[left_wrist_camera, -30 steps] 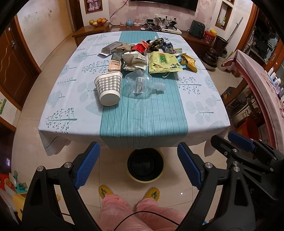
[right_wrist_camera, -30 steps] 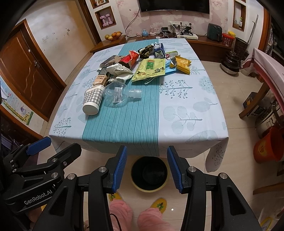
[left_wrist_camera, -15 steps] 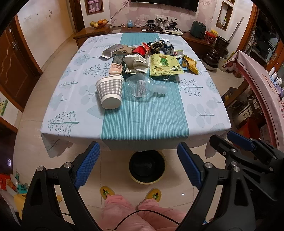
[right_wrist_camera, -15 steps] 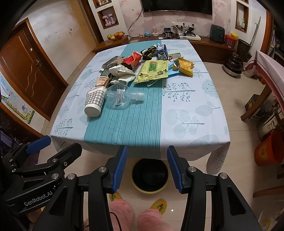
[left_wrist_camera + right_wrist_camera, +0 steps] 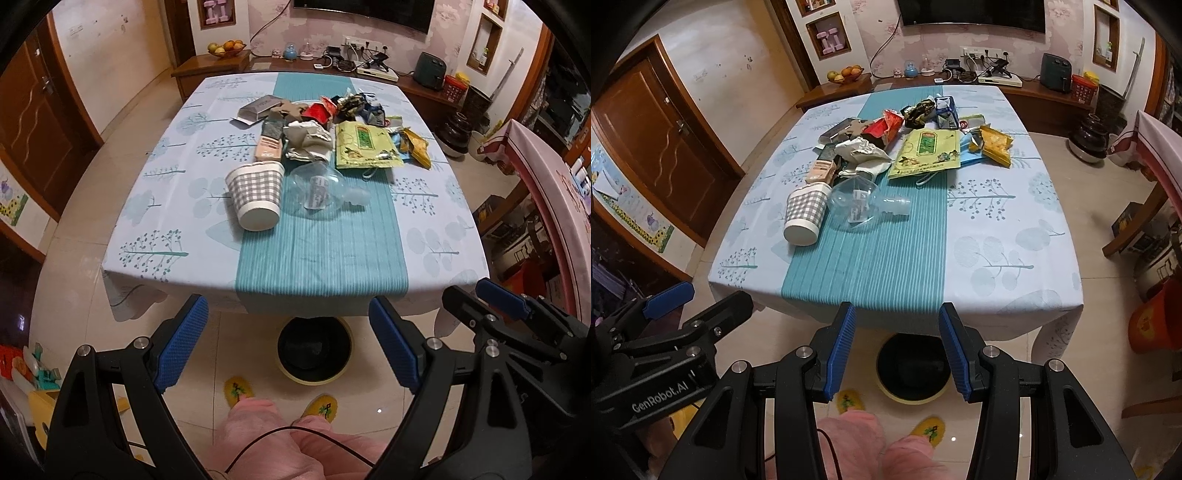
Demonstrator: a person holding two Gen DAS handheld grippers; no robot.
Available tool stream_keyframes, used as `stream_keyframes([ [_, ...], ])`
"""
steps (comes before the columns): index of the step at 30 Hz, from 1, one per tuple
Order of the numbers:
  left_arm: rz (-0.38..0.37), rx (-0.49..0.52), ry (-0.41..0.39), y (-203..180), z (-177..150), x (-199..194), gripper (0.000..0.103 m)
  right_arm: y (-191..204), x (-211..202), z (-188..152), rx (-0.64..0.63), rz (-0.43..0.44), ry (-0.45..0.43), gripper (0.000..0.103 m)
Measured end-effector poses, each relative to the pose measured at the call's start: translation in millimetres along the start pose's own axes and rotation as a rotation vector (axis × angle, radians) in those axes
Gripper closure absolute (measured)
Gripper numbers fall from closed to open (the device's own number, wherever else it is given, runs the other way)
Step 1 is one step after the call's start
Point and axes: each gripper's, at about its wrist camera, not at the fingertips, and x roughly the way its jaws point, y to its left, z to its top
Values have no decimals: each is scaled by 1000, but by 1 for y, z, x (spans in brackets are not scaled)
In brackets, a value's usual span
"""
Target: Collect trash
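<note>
You held left gripper (image 5: 288, 343) wide, right gripper (image 5: 895, 347) narrower, both empty. Trash pile (image 5: 325, 133) sat at 12 o'clock on table (image 5: 424, 258), bin (image 5: 314, 350) below edge. Risk: clear bottle (image 5: 317, 192) rolling off when nudged.

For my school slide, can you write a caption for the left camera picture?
Open left gripper above a black bin, facing a table piled with trash.
</note>
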Motion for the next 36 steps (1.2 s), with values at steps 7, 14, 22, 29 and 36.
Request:
stream_keyframes([
  [7,-37,-28,11,30,27,5,16,8,12,17,9,18,16,56],
  [14,-127,-36,68,59,71,42,16,24,44,59,-24,33,12,56],
  [22,-197,-111,189,98,115,114,16,46,110,121,-214,50,28,40],
  [29,-253,-158,302,120,136,183,16,50,189,159,-342,97,149,40],
  [36,-319,-165,399,117,146,233,18,50,240,183,-424,198,239,39],
])
